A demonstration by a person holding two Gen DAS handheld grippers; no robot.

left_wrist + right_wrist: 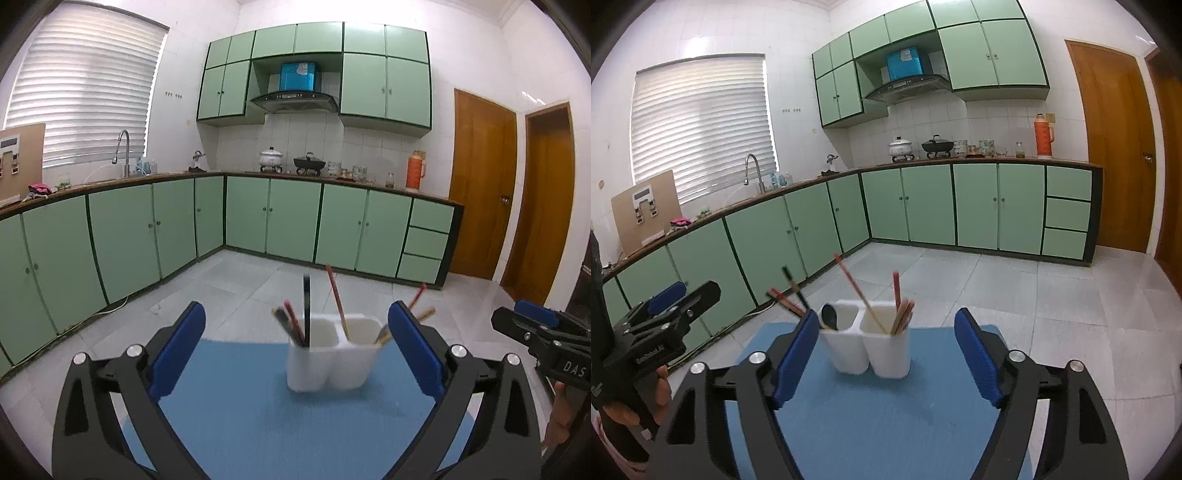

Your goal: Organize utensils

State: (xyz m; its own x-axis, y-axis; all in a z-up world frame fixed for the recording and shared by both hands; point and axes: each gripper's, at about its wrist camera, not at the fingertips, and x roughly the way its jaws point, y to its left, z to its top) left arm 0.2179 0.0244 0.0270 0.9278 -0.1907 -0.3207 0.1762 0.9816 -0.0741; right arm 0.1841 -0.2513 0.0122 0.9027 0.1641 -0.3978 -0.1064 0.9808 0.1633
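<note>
White plastic utensil holder, smooth and matte, built as two rounded cups joined side by side, standing upright on a flat blue mat with a fine woven grain. Straight ahead of the right gripper, beyond its fingertips and apart from both pads; likewise ahead of the left gripper, a little right of its centre line.

In the compartment on the left as seen from both cameras: a black spoon, glossy oval bowl turned upward, together with thin dark and red chopsticks fanned out leftward. In the right compartment: slender red-and-tan chopsticks, straight and stick-like, one long pair leaning left across the divider, the rest leaning right.

Right gripper spread wide, nothing between its ribbed blue pads, nothing touched; black angular arms with round silver bolts behind them. Left gripper likewise gaping at full spread, blue pads clear of the holder on either side, holding nothing. In the left wrist view the holder and sticks slightly blurred.

Seen from each camera, the other gripper off to the side, gripped by a hand on its black handle.

Beyond the mat: pale glossy floor tiles, mint-green cabinet doors with dark trim, wooden door.
</note>
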